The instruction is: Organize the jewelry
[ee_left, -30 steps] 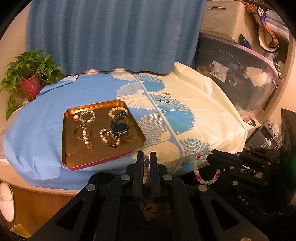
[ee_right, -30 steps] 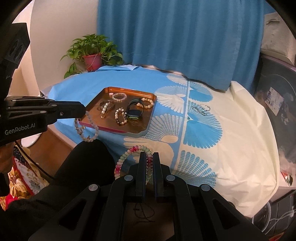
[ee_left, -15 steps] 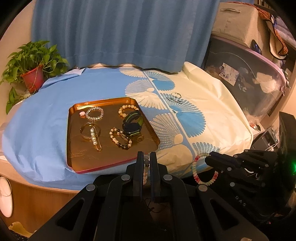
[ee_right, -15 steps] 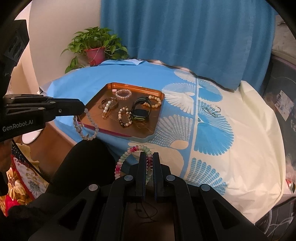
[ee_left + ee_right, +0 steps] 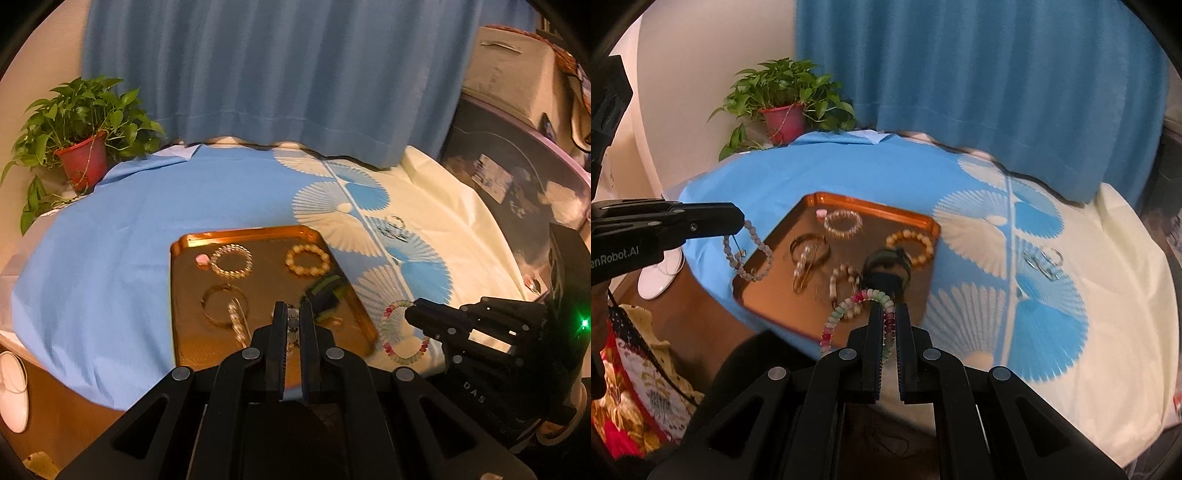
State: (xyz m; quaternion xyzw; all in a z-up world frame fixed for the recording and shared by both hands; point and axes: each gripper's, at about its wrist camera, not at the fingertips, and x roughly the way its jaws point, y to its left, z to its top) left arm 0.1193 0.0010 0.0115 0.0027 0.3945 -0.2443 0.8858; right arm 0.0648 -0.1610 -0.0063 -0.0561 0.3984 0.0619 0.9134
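Note:
A copper tray on the blue cloth holds several bracelets and a dark watch. My left gripper is shut on a grey bead bracelet, which hangs over the tray's near left corner in the right wrist view. My right gripper is shut on a pink and green bead bracelet, held just off the tray's right edge. More jewelry lies on the fan-patterned cloth to the right.
A potted plant stands at the table's far left. A blue curtain hangs behind. Storage boxes stand to the right. A white shoe lies on the floor at left.
Both grippers have moved forward and up toward the tray, each still holding its bracelet. The tray now sits right ahead of the fingertips.

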